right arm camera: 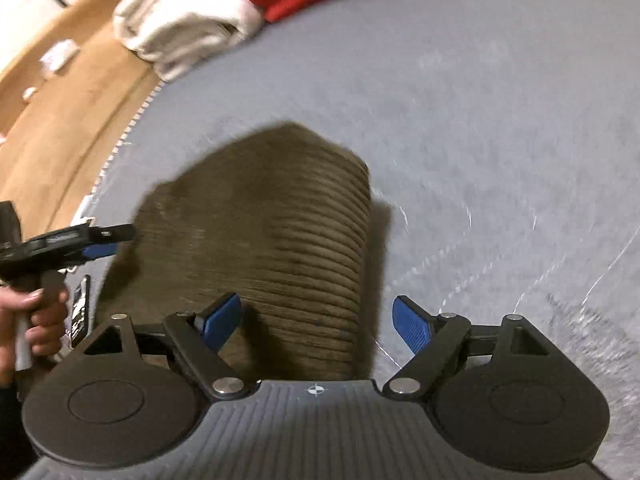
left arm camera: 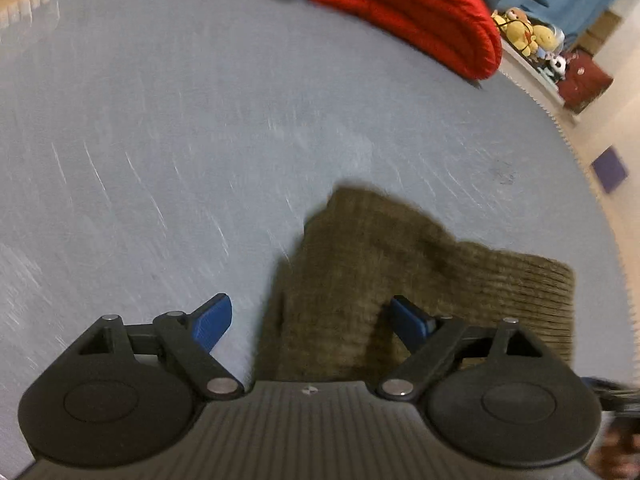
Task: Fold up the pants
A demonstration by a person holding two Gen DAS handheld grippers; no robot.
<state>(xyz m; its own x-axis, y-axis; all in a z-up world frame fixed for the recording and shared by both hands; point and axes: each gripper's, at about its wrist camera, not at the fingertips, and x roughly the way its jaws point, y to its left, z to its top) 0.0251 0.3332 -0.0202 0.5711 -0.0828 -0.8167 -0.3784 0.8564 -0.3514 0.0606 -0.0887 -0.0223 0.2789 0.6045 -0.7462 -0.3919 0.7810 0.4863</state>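
Pants (right arm camera: 280,232): olive-brown, ribbed corduroy. Bed sheet (left arm camera: 200,120): grey-blue, plain. Quilted blanket (left arm camera: 420,20): red. Folded towel (right arm camera: 180,20): cream, possibly off-white. Gripper pads (left arm camera: 212,320): blue. Plush toys (left arm camera: 524,32): yellow.

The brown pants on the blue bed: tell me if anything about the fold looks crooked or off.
The brown pants lie folded on the bed, but unevenly: the far end comes to an angled peak, not a straight edge. Nothing torn or spilled.
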